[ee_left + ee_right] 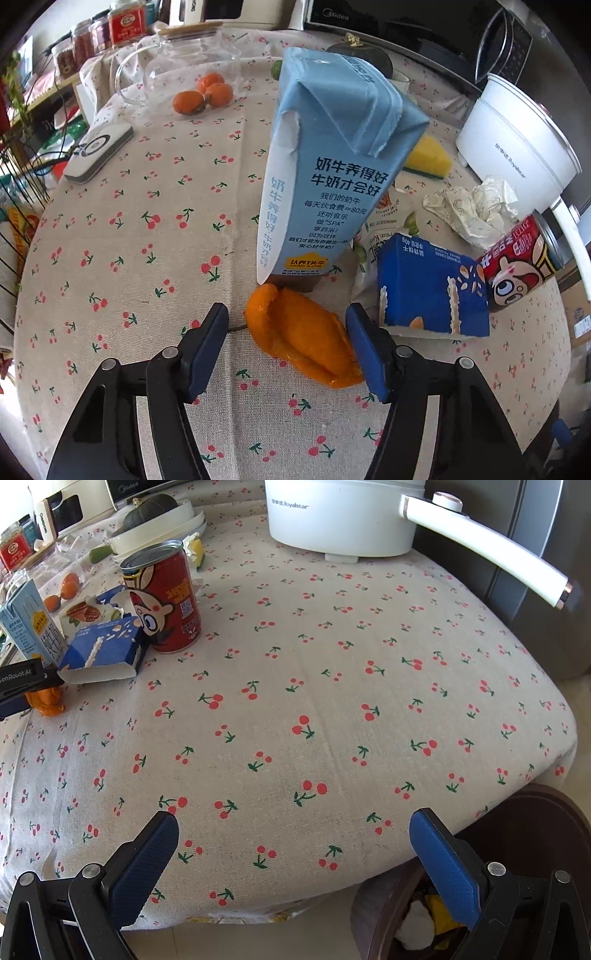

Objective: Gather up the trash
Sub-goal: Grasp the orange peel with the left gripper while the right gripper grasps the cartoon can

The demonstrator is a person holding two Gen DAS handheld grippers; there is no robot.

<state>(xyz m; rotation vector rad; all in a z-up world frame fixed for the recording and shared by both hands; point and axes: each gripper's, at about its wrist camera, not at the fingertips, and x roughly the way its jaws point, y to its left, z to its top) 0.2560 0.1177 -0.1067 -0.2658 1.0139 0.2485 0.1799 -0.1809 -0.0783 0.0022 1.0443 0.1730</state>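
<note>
While both grippers' fingers spread wide, the orange peel [303, 336] lies diagonally between the left's.

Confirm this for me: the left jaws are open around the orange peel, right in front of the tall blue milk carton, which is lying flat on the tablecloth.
One thing is wrong: the milk carton is standing upright, not lying flat, as the left wrist view shows. The rest holds: the left gripper has its jaws open on either side of the orange peel, just in front of the carton on the tablecloth.
</note>
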